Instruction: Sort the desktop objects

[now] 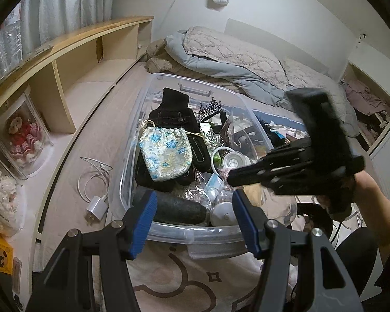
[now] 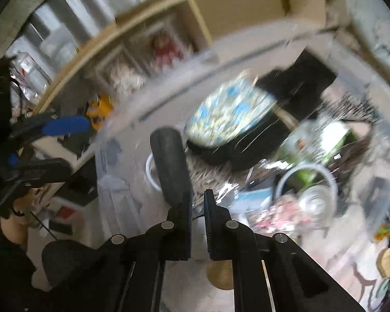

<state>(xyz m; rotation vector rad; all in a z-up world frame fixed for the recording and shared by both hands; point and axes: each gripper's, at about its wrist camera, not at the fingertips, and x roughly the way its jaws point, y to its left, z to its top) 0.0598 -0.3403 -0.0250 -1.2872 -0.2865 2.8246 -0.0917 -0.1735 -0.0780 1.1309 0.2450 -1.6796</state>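
Your left claw (image 1: 192, 223) hangs open at the bin's (image 1: 132, 140) near rim, lower centre. Your right claw (image 2: 198, 208) is closed, empty, over the bin; the floral pouch (image 1: 165, 153) lies mid-frame on black gloves (image 1: 174, 114).

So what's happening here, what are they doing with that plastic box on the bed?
A person is sorting odds and ends into a clear plastic bin on the bed. It already holds black gloves, a floral drawstring pouch, a dark cylinder and small clutter. The left gripper hangs open over the bin's near edge, holding nothing. The right gripper is shut with nothing visible between its fingers, above the bin's right side, its view blurred.
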